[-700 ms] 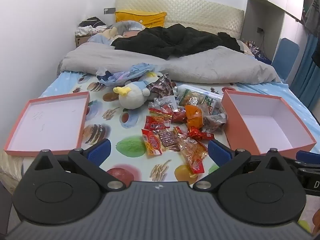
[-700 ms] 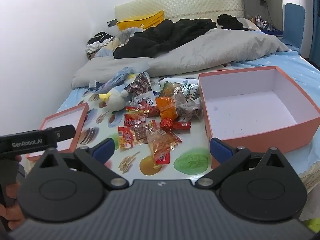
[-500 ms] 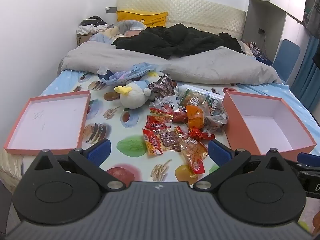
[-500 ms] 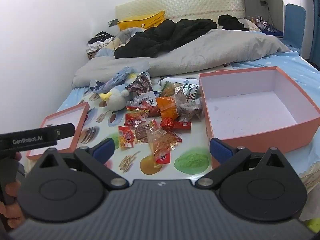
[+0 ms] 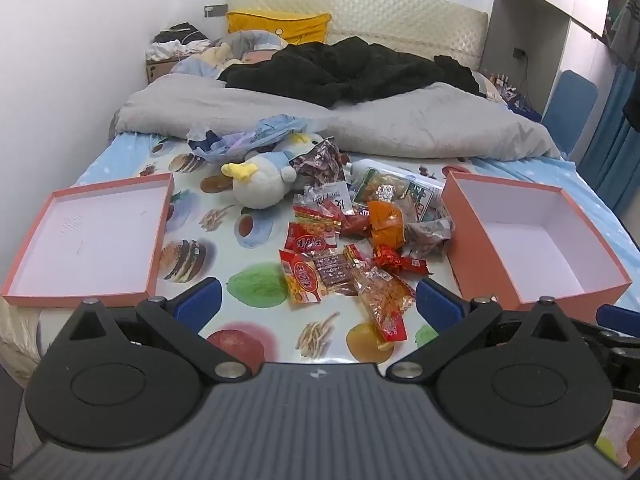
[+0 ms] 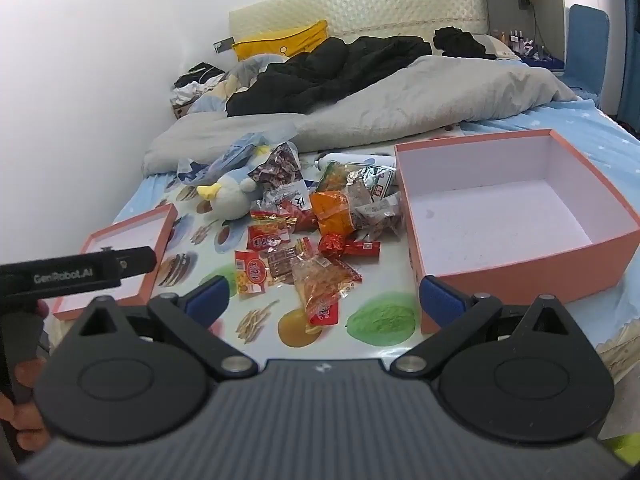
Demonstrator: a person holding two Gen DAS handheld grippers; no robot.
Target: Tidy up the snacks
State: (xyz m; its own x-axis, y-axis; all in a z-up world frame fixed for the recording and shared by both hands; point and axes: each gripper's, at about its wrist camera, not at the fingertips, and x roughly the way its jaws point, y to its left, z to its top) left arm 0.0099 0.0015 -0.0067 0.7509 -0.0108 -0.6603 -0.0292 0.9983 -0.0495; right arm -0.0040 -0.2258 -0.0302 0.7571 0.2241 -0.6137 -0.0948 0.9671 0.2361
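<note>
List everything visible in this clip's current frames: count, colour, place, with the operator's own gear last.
deep box: 1, orange, white inside, right of the pile.
shallow lid: 1, orange, left of the pile.
snack packets: a pile, too overlapped to count, mostly red and orange, between the two.
plush toy: 1, white and blue, behind the pile.
duvet: 1, grey, further up the bed.
black clothing: a heap, on the duvet.
yellow pillow: 1, at the headboard.
left gripper: open.
right gripper: open.
</note>
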